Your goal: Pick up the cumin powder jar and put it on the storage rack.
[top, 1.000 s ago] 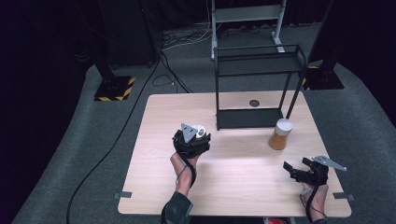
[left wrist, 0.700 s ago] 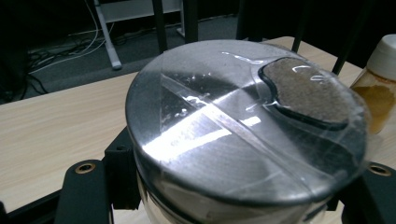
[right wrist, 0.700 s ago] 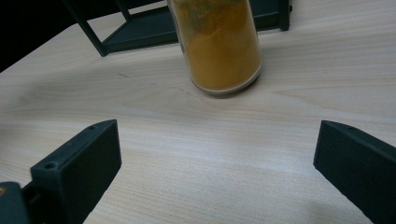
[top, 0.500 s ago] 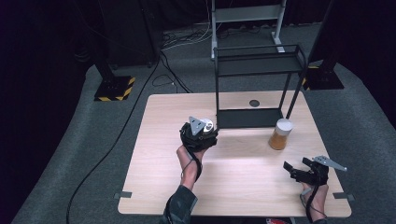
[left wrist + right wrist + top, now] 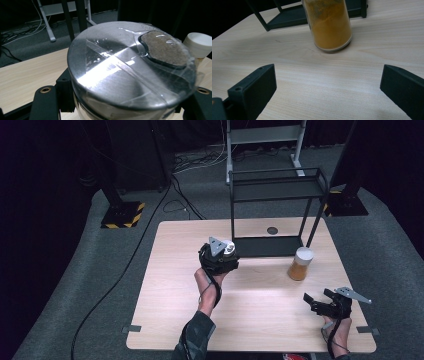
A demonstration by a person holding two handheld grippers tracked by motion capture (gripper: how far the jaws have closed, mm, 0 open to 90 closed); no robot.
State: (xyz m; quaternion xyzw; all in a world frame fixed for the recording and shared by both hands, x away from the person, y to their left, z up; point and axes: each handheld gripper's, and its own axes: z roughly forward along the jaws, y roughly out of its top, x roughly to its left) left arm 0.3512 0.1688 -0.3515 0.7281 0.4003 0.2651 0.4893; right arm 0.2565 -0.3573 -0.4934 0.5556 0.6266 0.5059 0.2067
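My left gripper [image 5: 222, 256] is shut on a jar with a silver metal lid [image 5: 229, 249], held above the middle of the table just in front of the black wire rack [image 5: 274, 195]. In the left gripper view the taped lid [image 5: 120, 72] sits between the two jaws [image 5: 122, 102], with a brown-filled opening at one side. An orange powder jar [image 5: 300, 264] with a white lid stands upright right of the rack's base. My right gripper [image 5: 320, 301] rests open near the front right corner, its jaws [image 5: 328, 75] spread wide with the orange jar [image 5: 329, 25] standing ahead of them, untouched.
The rack's base [image 5: 267, 246] sits on the far part of the wooden table [image 5: 170, 285], with a small dark disc [image 5: 272, 230] behind it. In the left gripper view, the orange jar's white lid [image 5: 200, 45] lies past the held jar. Cables and stands cover the floor beyond.
My left gripper has risen and moved right and away, toward the rack, carrying the silver-lidded jar. The right gripper and the orange jar have stayed put.
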